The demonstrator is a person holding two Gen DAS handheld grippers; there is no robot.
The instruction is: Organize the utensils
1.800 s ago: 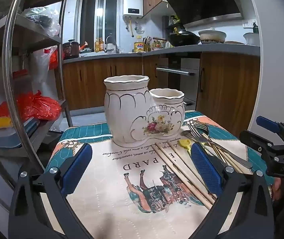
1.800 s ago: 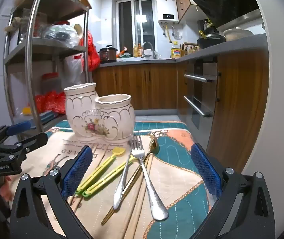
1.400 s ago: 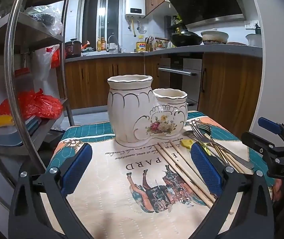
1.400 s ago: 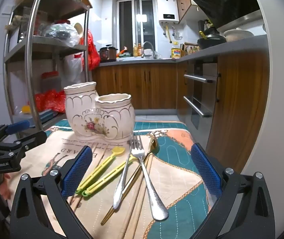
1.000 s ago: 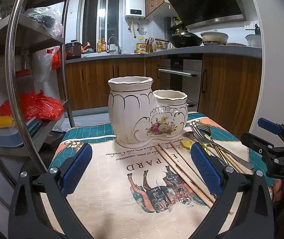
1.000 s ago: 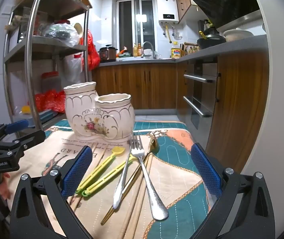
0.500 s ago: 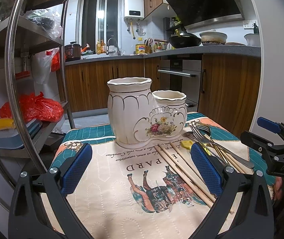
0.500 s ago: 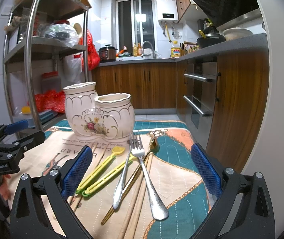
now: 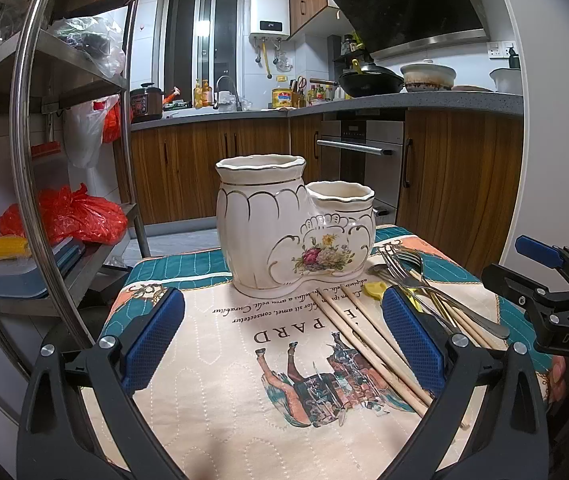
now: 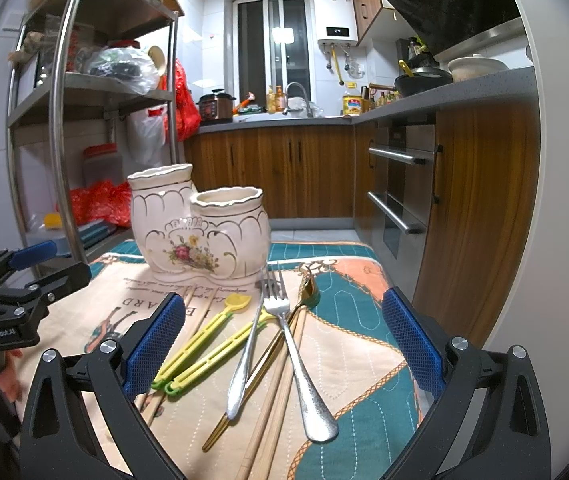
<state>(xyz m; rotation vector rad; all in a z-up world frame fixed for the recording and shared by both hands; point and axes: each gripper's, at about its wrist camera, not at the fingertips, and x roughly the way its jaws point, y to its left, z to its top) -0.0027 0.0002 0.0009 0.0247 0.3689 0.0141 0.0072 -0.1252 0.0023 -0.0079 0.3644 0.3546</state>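
Utensils [image 10: 280,332] lie lengthwise, heads toward the ceramic holder [image 10: 198,230].

A cream holder [image 10: 198,228] with gilt scallops and a floral motif; yellow-green spoons [image 10: 204,334]; teal-bordered mat [image 10: 348,276].

Black tool [image 9: 284,336], blue textured pads [image 9: 152,340]

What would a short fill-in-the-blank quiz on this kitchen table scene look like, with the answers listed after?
1. The ceramic holder has ____ openings.
2. Both the left gripper and the right gripper hold ____.
3. The plastic utensils lying beside the silver forks are ____ in color.
4. The painted decoration on the holder's front shows ____.

Answers: two; nothing; yellow; flowers
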